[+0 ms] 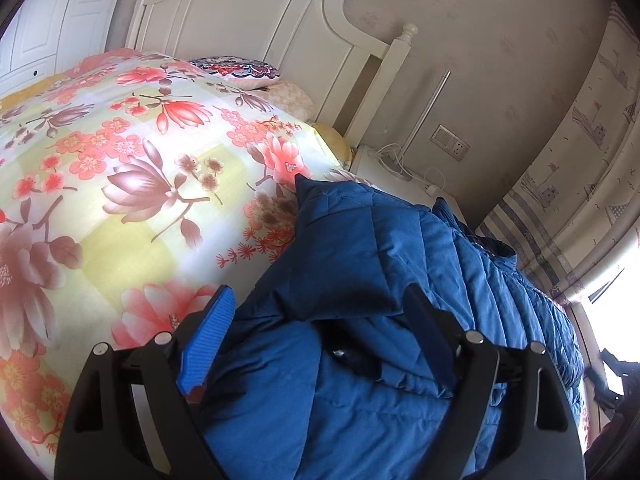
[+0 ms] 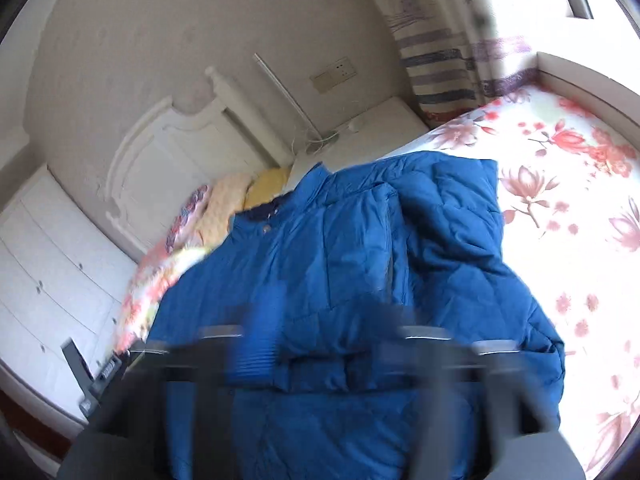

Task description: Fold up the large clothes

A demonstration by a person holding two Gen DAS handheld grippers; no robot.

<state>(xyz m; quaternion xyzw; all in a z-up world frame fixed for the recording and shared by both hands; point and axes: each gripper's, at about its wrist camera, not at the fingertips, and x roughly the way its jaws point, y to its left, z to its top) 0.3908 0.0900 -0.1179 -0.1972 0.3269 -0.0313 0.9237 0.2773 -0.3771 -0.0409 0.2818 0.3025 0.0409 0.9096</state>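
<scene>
jacket (image 1: 360,240): quilted matt cloth | bedspread (image 1: 120,160): smooth printed cloth | headboard (image 1: 260,12): painted wood

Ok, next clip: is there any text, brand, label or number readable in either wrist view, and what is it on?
None can be read.
Blue padded jacket: no tag or logo with lettering shows.
Floral bedcover: flowers only, no words.
Wall socket plate: no legible marking.
Curtain: drawn houses and stripes, no readable lettering.
The right wrist view is motion-blurred; nothing legible there either.
</scene>
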